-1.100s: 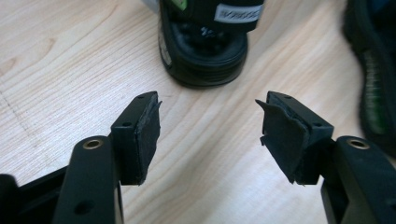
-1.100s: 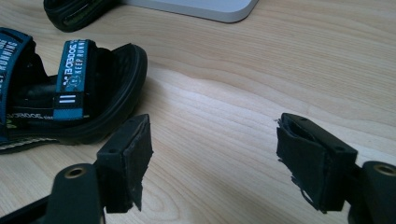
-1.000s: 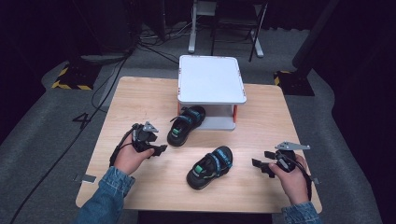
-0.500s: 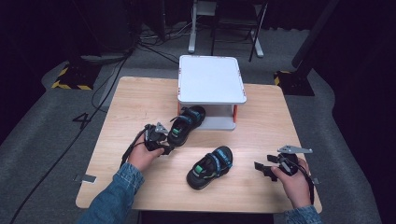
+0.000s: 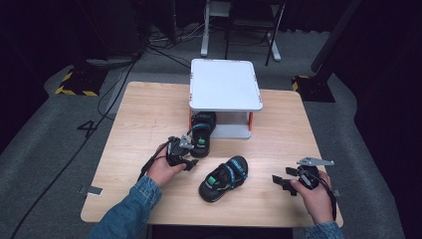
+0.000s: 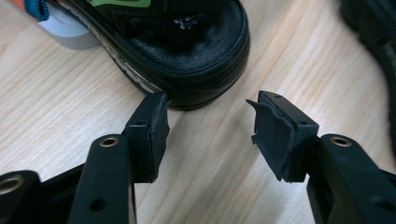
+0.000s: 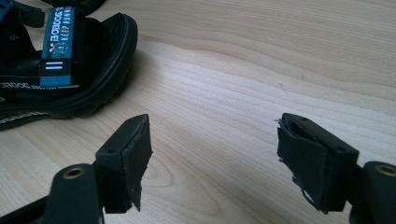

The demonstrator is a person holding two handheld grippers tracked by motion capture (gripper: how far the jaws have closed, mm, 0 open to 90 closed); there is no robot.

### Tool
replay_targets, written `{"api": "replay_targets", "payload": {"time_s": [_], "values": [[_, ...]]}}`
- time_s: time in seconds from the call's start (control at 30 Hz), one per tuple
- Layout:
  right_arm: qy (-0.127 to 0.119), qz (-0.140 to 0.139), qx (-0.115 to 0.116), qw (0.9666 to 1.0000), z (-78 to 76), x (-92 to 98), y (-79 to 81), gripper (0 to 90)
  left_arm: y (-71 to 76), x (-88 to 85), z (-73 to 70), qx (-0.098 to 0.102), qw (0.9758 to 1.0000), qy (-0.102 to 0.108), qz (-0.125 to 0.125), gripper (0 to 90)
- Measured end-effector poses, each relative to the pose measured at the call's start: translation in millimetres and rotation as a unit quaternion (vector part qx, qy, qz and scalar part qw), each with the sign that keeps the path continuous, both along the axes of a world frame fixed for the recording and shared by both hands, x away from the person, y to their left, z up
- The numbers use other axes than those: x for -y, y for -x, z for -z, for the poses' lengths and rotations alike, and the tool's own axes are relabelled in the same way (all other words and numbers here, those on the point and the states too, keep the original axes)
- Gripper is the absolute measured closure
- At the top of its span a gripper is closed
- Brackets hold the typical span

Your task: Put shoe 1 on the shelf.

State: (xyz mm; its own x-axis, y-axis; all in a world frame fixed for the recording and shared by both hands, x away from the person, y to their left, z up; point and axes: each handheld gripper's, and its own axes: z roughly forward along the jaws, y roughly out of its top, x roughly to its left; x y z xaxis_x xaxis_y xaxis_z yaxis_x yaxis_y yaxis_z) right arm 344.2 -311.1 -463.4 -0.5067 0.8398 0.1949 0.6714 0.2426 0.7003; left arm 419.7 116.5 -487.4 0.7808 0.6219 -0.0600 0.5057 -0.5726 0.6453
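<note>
Left gripper (image 5: 190,160) jaws just closing, nothing gripped yet: ease forward to straddle the far sandal (image 5: 201,133) heel rim, then clamp; right gripper (image 5: 279,181) idles released.

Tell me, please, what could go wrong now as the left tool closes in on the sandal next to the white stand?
1. The left tool, jaws just been closing, has one pad by the rim of the far sandal and nothing between the pads; it may pinch only the sole edge and slip.
2. A push could slide that sandal under the white stand.
3. The near sandal lies close to the left hand; the wrist may bump it.
</note>
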Motion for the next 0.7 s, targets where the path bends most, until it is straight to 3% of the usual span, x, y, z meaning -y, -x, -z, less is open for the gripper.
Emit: {"api": "replay_targets", "payload": {"time_s": [0.13,0.23,0.3,0.37,0.47,0.5,0.53,0.57,0.63,0.7], "values": [[-0.001,0.001,0.002,1.0,-1.0,0.0,0.4,26.5,5.6,-0.6,-6.0,0.001,1.0,0.006,0.004,55.5],[0.001,0.0,0.001,1.0,-0.7,0.0,0.3,26.6,12.1,8.1,-10.5,-0.014,0.9992,0.03,0.021,63.2],[0.004,-0.003,0.001,1.0,0.5,-0.7,-0.2,26.6,13.1,14.8,-8.3,-0.016,0.9995,0.018,0.021,68.7],[0.005,-0.006,-0.002,1.0,1.0,-2.0,0.4,26.6,11.5,17.8,-5.4,-0.024,0.9995,0.011,0.015,72.8],[0.006,-0.009,-0.004,0.9999,1.7,-2.5,2.4,26.6,4.5,18.3,-0.1,-0.027,0.9993,0.024,-0.013,76.7],[0.007,-0.01,-0.002,0.9999,1.9,-1.7,3.0,26.6,2.0,17.4,0.0,-0.039,0.9984,0.035,-0.019,80.1],[0.008,-0.006,-0.003,0.9999,2.3,-0.2,4.1,26.6,0.3,17.8,0.7,-0.044,0.9968,0.061,-0.028,80.2],[0.008,-0.006,-0.003,0.9999,2.3,-0.2,4.1,26.6,0.3,17.8,0.7,-0.044,0.9968,0.061,-0.028,80.2],[0.01,-0.002,-0.003,0.9999,2.7,1.4,5.2,26.5,-0.1,22.1,-1.1,-0.013,0.9969,0.076,-0.016,78.8],[0.01,0.0,-0.006,0.9999,4.1,3.1,7.6,26.6,-0.9,28.6,-2.6,0.009,0.9968,0.079,-0.008,75.4]]}}
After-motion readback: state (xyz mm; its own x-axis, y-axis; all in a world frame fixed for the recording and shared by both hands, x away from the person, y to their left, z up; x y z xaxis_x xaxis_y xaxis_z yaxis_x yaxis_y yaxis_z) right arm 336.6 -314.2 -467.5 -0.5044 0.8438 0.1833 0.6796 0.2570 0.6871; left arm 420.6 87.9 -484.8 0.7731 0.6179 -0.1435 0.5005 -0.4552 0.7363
